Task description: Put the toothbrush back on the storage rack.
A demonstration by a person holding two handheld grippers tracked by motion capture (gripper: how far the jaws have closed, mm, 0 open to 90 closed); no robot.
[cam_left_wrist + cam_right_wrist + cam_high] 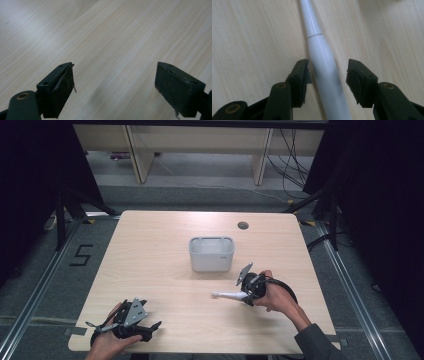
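- The right gripper [327, 72] sits low over a white toothbrush handle [322, 62] lying flat on the table [150, 270], right of centre, just near of the white bin [211, 253].
- Its 2 jaws are spread on either side of the handle, 1 touching it, apparently lined up to pinch.
- The left gripper [115, 85], jaws spread and empty, rests at the near left, out of the way.

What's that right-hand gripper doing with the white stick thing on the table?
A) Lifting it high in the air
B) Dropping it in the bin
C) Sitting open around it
C: the right gripper has a jaw on each side of the white handle, which lies on the table.
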